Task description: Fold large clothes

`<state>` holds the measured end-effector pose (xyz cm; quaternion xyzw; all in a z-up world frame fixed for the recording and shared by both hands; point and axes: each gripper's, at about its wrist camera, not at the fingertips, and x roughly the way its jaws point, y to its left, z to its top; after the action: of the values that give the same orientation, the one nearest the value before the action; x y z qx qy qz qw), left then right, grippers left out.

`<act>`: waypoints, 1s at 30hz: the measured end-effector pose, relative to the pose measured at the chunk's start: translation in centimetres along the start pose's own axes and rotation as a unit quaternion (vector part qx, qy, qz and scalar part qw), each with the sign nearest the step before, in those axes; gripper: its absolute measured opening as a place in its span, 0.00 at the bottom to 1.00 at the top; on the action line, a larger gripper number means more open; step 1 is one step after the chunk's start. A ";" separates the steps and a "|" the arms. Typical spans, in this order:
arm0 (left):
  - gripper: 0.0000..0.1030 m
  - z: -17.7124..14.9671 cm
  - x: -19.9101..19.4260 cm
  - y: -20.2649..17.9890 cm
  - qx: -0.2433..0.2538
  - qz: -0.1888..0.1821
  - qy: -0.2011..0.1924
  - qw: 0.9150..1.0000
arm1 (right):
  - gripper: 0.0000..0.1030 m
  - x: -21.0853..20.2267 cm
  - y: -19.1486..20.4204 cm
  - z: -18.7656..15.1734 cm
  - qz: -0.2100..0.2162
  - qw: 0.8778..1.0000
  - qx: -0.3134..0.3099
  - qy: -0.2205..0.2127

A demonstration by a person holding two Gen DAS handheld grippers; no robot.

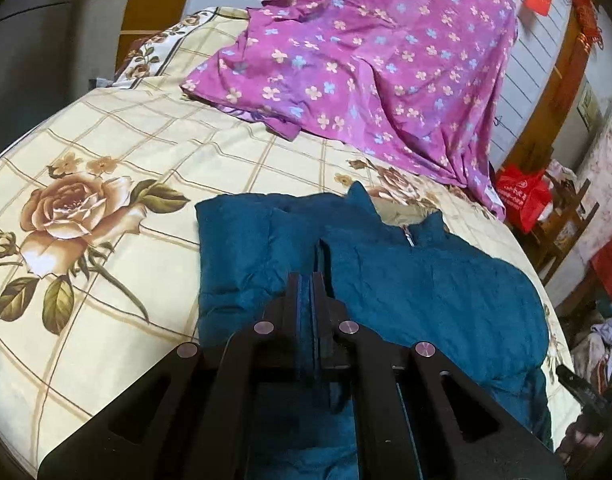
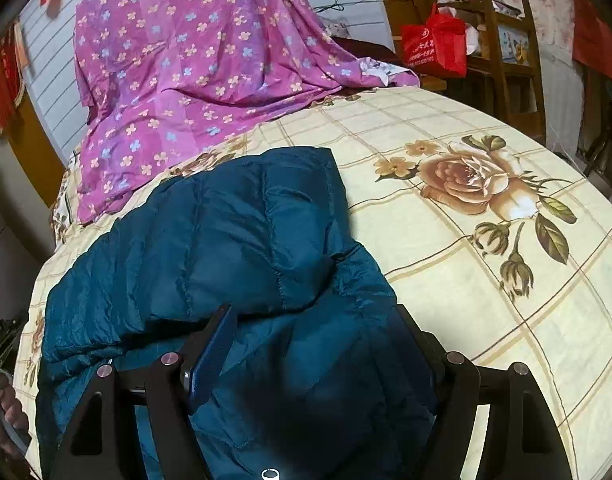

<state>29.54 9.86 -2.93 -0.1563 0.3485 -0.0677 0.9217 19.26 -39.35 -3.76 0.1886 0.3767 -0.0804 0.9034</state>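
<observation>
A teal quilted jacket [image 1: 426, 280] lies on the bed, zip collar towards the far side, with one side folded over its front. My left gripper [image 1: 319, 252] is over the jacket's middle, jaws shut, and a thin ridge of the teal fabric runs up into the fingertips. In the right wrist view the jacket [image 2: 225, 232] fills the near bed. My right gripper [image 2: 314, 320] stands wide open low over it. Puffy fabric bulges between its fingers [image 2: 215, 344] and hides the right-hand one.
The bed wears a cream checked sheet with brown roses [image 1: 77, 208]. A purple flowered cover [image 1: 366, 60] is heaped at the far side against a white wall. Beyond the bed stand a red bag [image 2: 438, 44] and wooden shelves [image 2: 506, 60]. A person's hand [image 2: 3, 412] shows at the left edge.
</observation>
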 end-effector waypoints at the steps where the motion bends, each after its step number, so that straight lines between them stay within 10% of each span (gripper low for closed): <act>1: 0.03 -0.2 -0.1 -0.5 0.007 -0.003 -0.001 1.000 | 0.73 0.0 0.0 0.0 -0.001 1.000 0.001 -0.001; 3: 0.11 -0.5 0.4 -2.2 0.033 -0.002 0.010 0.999 | 0.73 0.0 0.0 0.0 -0.001 1.000 0.003 -0.004; 7: 0.64 -1.5 3.1 -3.7 0.060 0.023 0.033 0.997 | 0.73 0.3 0.6 -0.2 0.002 1.000 -0.004 0.004; 14: 0.62 -2.8 6.7 -2.7 -0.004 -0.043 0.094 0.995 | 0.73 0.4 1.1 -0.4 0.006 1.000 -0.014 0.007; 16: 0.14 -2.8 6.3 -2.9 -0.009 -0.061 0.098 0.993 | 0.73 0.4 1.1 -0.4 0.006 1.000 -0.013 0.007; 18: 0.11 -2.6 5.0 -3.1 -0.004 -0.067 0.089 0.994 | 0.73 0.5 0.9 -0.4 0.005 1.000 -0.010 0.008; 26: 0.10 -0.7 0.4 -1.2 0.020 -0.050 0.050 0.997 | 0.73 0.2 0.3 -0.3 0.002 1.000 0.002 0.005; 30: 0.30 -1.5 2.4 -0.6 0.026 0.012 0.085 0.996 | 0.73 0.4 0.5 -0.4 0.001 1.000 0.001 0.008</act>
<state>30.31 8.35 -5.24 -0.1222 0.4255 -0.0790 0.8932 19.42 -38.78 -4.14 0.1901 0.3839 -0.0781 0.9002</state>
